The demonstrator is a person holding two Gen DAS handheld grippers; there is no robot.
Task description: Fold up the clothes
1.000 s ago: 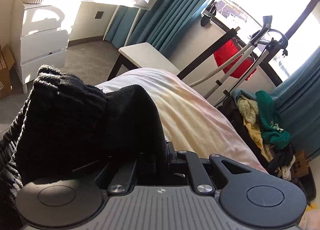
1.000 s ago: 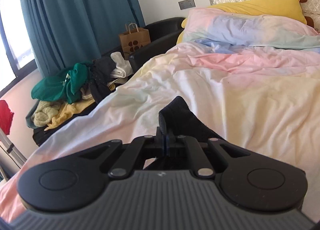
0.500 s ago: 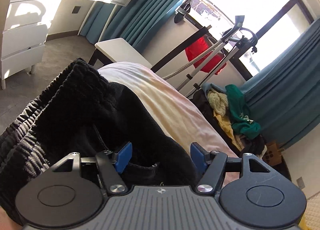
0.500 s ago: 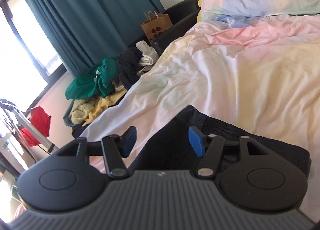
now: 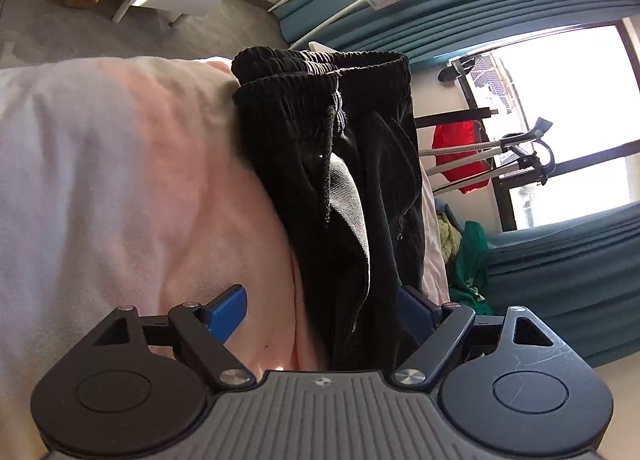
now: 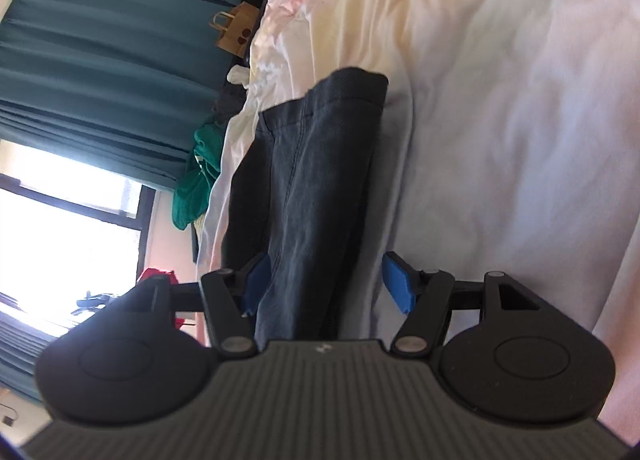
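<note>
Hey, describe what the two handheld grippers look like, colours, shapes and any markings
Both match. The left gripper and right gripper each have a grey ribbed body with a small round emblem at its front edge, flanked by two black round discs. Black linkage bars with silver rivets carry fingers with blue pads. The left one's right-hand disc shows pale scratches. No cables, hands or sleeves show.

Bare pastel duvet [image 5: 120, 188] lies open to the left of the black pants [image 5: 352, 188] in the left wrist view, w/ free room there. In the right wrist view the bed [image 6: 520, 120] is clear to the picture's right of the pants. Bed's far edge is hemmed in: clothes pile [image 6: 196, 180], paper bag [image 6: 234, 34], teal curtains [image 6: 100, 72], garment steamer stand [image 5: 508, 152].
</note>
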